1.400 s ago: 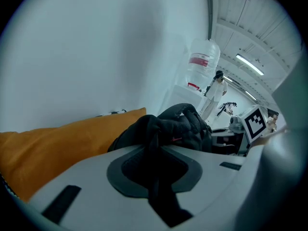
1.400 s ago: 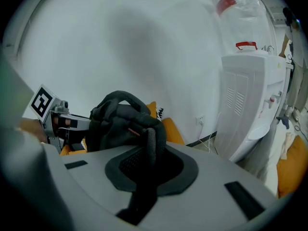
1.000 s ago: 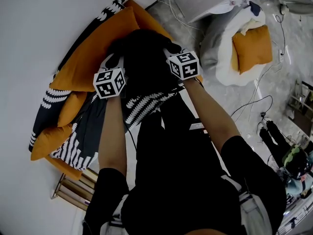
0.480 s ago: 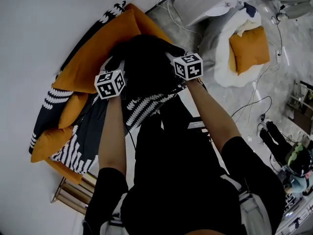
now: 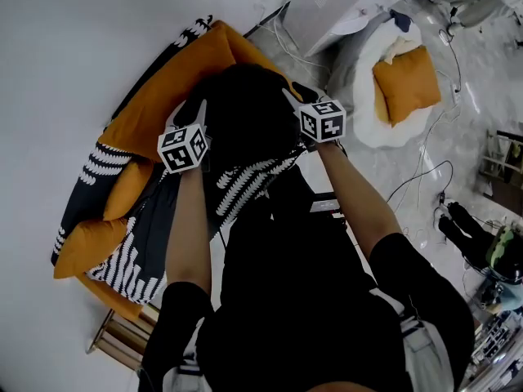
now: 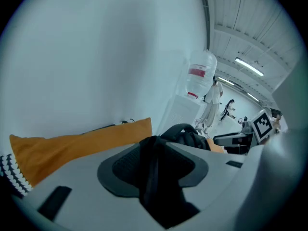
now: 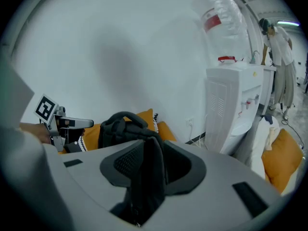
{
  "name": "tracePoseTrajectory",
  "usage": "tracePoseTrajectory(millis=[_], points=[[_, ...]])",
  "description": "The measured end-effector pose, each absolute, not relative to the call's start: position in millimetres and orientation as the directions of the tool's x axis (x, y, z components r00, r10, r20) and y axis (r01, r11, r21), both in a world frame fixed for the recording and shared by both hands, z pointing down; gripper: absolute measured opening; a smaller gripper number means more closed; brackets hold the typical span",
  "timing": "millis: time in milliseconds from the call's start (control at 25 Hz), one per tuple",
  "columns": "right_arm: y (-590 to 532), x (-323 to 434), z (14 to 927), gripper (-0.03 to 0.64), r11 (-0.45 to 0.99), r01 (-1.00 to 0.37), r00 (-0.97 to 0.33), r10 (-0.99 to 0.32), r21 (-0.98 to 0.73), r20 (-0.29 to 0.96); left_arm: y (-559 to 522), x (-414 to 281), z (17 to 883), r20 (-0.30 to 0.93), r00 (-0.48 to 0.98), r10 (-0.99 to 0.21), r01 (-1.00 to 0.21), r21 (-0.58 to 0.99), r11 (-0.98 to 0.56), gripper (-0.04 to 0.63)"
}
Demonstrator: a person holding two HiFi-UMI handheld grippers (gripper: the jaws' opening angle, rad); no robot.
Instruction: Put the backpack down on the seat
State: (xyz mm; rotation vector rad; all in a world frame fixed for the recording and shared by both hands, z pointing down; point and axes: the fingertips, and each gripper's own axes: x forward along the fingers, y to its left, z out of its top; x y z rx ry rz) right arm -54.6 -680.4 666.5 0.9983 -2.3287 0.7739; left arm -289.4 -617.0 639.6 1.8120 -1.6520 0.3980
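The black backpack (image 5: 245, 113) rests on the seat's orange cushions (image 5: 163, 96), its top handle (image 6: 187, 133) showing in the left gripper view. My left gripper (image 5: 193, 111) is at its left side and my right gripper (image 5: 292, 98) at its right side. A black strap (image 6: 154, 177) runs through the left gripper (image 6: 156, 150), whose jaws have just been opening. Another strap (image 7: 149, 177) lies between the right gripper's (image 7: 153, 150) jaws, which have just opened wide and eased in slightly. The pads press on neither strap.
A black-and-white patterned throw (image 5: 245, 182) drapes over the seat's front. A white water dispenser (image 7: 231, 105) stands to the right by the wall. Beyond it lie a white beanbag with an orange cushion (image 5: 400, 80) and floor cables (image 5: 425, 170). A person (image 7: 276, 37) stands far right.
Both grippers have drawn back a little from the backpack, the right one shifting right in the head view. The backpack stays on the cushions.
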Motion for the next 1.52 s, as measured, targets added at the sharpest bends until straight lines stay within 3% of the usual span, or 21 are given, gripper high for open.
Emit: tracePoseTrajectory(millis=[280, 480, 880, 1160, 1320, 1520], points=[[-658, -46, 570, 0.089, 0.567, -0.782, -0.615, -0.635, -0.258, 0.468, -584, -287, 552, 0.460, 0.179, -0.870, -0.963, 0.262, -0.059, 0.122], [-617, -43, 488, 0.063, 0.595, -0.770, -0.637, -0.699, -0.231, 0.325, -542, -282, 484, 0.338, 0.185, -0.923, -0.963, 0.250, -0.101, 0.040], [-542, -18, 372, 0.031, 0.654, -0.730, -0.680, -0.724, -0.200, 0.114, -482, -256, 366, 0.104, 0.226, -0.969, -0.956, 0.214, -0.200, 0.015], [-482, 13, 342, 0.031, 0.706, -0.681, -0.722, -0.691, -0.193, 0.022, -425, -196, 325, 0.036, 0.302, -0.952, -0.946, 0.138, -0.295, 0.015], [-443, 43, 336, 0.031, 0.733, -0.657, -0.742, -0.670, -0.175, -0.024, -391, -160, 330, 0.030, 0.277, -0.960, -0.954, 0.126, -0.271, 0.015], [-399, 81, 352, 0.031, 0.726, -0.665, -0.740, -0.672, -0.178, 0.023, -340, -129, 351, 0.039, 0.183, -0.982, -0.971, 0.163, -0.174, 0.015]])
